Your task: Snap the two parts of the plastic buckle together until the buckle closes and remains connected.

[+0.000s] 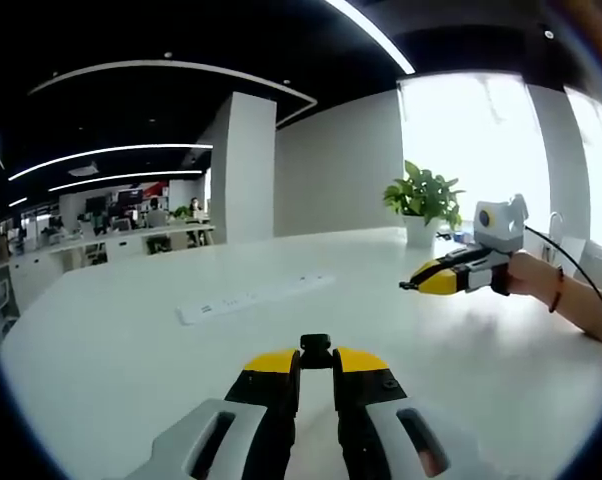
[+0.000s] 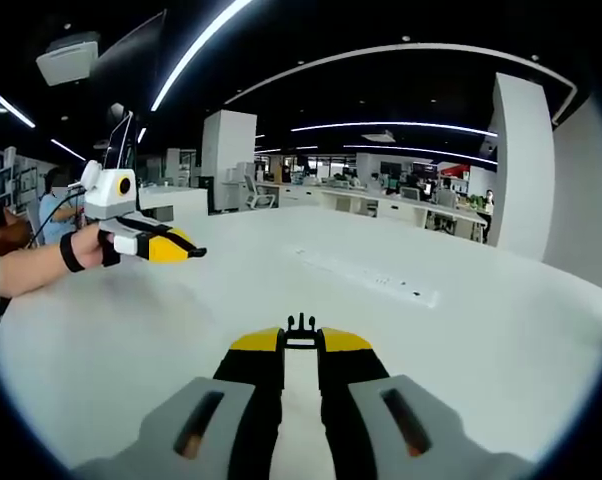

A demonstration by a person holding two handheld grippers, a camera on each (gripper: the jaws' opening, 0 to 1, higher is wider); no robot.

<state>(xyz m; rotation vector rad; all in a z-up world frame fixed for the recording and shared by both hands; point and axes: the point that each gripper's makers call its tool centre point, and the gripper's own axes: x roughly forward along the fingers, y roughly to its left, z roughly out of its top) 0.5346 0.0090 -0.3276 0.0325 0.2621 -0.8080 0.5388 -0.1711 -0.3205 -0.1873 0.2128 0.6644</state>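
Observation:
In the left gripper view my left gripper is shut on a small black buckle part that sticks up between its yellow tips. In the right gripper view my right gripper is shut on the other black buckle part, whose thin prongs point forward. Both grippers are held above the white table, well apart. The right gripper shows at the right of the left gripper view, carried by a hand. The left gripper shows at the left of the right gripper view, also hand-held.
A white power strip lies on the table between the two grippers. A potted plant stands at the table's far edge by the window. Office desks and a white pillar are in the background.

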